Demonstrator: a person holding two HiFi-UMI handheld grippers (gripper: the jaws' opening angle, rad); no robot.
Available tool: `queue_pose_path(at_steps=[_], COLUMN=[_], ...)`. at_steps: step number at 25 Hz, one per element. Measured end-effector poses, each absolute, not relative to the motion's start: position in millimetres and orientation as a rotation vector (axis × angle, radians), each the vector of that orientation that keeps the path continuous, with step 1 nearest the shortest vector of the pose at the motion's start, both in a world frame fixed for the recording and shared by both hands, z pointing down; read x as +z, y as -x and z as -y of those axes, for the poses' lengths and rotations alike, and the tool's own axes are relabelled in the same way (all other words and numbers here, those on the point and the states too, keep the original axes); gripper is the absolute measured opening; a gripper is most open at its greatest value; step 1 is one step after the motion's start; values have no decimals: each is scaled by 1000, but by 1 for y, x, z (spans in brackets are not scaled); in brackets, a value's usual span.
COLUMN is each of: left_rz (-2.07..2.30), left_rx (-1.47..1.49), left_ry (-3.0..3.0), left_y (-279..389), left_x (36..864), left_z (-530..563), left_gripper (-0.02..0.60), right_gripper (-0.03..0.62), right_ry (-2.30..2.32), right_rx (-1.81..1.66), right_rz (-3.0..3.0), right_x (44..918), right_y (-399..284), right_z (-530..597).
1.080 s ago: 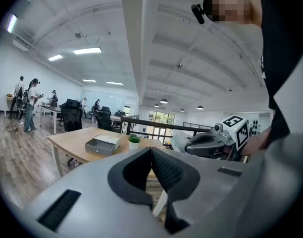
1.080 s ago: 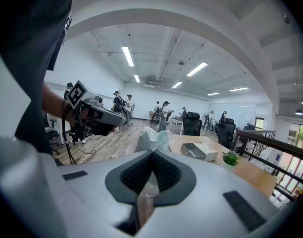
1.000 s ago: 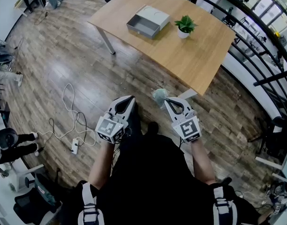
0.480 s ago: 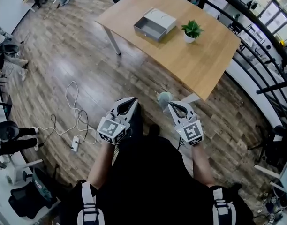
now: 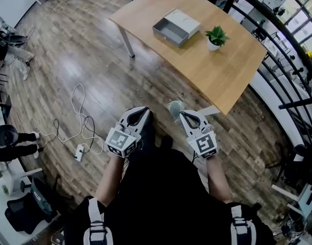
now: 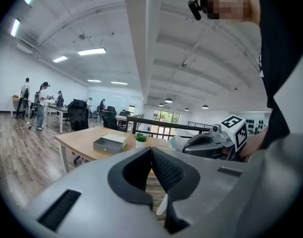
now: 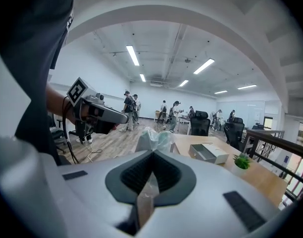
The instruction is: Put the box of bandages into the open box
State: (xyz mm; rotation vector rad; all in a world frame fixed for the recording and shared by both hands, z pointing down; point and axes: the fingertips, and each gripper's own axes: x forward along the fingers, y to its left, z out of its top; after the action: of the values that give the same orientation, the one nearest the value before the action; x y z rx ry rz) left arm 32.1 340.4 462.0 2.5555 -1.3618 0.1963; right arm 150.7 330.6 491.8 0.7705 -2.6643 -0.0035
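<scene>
The person stands on the wooden floor (image 5: 69,60) short of the table (image 5: 222,75), with both grippers held out side by side at waist level. The right gripper (image 5: 183,113) has its fingers clenched on the box of bandages (image 5: 174,107), a small pale greenish packet in clear crinkled wrap. The right gripper view shows the wrap pinched between the pads, with the bulk of the packet sticking out past the fingertips. The packet hangs in the air over the floor, just off the near corner of the table, and does not touch the table. The left gripper (image 6: 151,152) is close beside the right one. Its fingers are pressed together at the tips with nothing between them. The open box (image 5: 176,27), grey with its white lid half slid back, lies on the table near the far left corner, well apart from the packet. A small potted plant (image 5: 215,35) stands just beside it, further along the far edge. A white cable (image 5: 77,114) loops across the floor on the person's left and ends at a power strip (image 5: 79,152).
</scene>
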Motion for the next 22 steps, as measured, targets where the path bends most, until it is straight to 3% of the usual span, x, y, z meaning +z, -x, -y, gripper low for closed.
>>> queue_pose_path(at_steps=[22], left_rz=[1286], left_rx=[163], left_ry=[-2580], left_y=[19], left_x=[458], left_z=[-248], left_gripper=[25], right_gripper=[25], right_ry=[-774], right_rx=[-73], right_rz=[2596], right_x=[485], right_y=[-97], right_z=[-246])
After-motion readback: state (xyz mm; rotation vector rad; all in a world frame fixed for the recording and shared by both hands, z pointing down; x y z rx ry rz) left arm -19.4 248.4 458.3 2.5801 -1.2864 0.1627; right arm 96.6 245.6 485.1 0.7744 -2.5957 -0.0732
